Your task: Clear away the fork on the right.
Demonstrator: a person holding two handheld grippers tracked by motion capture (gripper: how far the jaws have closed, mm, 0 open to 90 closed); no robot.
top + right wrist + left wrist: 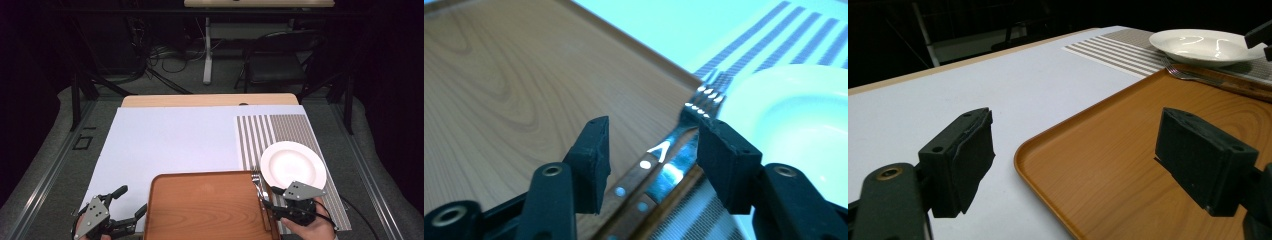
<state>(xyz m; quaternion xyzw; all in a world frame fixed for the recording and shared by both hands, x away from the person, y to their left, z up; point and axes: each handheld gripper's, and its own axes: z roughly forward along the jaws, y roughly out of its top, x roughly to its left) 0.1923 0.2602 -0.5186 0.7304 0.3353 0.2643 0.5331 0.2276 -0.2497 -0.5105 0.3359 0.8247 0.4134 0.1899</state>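
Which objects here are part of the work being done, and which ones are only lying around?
Part of the work:
- fork lying along the tray's right rim
- knife beside it
- wooden tray
- right gripper, jaws open over the cutlery

Only lying around:
- white plate
- striped placemat
- left gripper, open

The tray (pixel 200 205) was orange-brown woodgrain, the plate (pixel 293 164) plain white, the placemat (pixel 280 129) striped grey and white, the table cover (pixel 170 140) pale lavender-white.
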